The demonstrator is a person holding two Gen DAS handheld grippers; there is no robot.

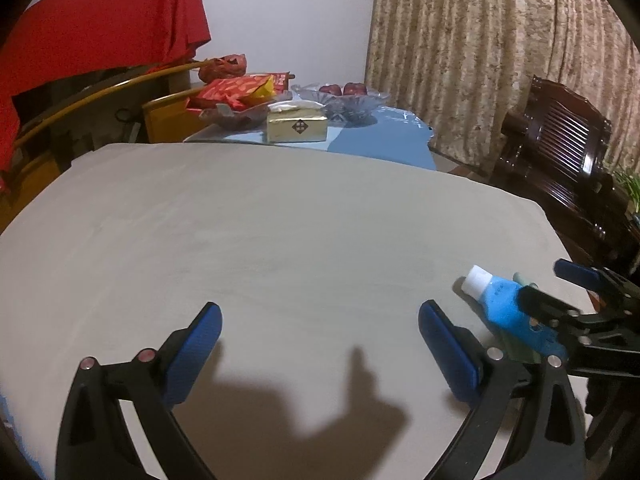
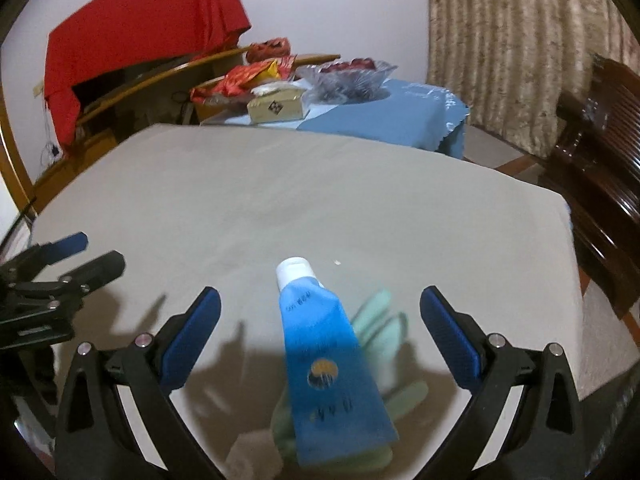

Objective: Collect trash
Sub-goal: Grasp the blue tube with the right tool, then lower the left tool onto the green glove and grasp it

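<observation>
**Blue tube between spread claws on grey counter**

Blue tube, white cap: lies on the grey counter, cap pointing away, atop a pale green crumpled item, blurred. Right claw: spread wide, straddling the tube without touching it. Left claw: spread wide, nothing between its fingers, just beside the tube. Background: gold box, blue-covered table.

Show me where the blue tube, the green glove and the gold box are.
Blue tube (image 2: 320,344): right wrist view, middle of its body.
Green glove (image 2: 378,320): right wrist view, blurred fingers right of the tube.
Gold box (image 1: 297,128): left wrist view, front face, near the diamond label.
</observation>
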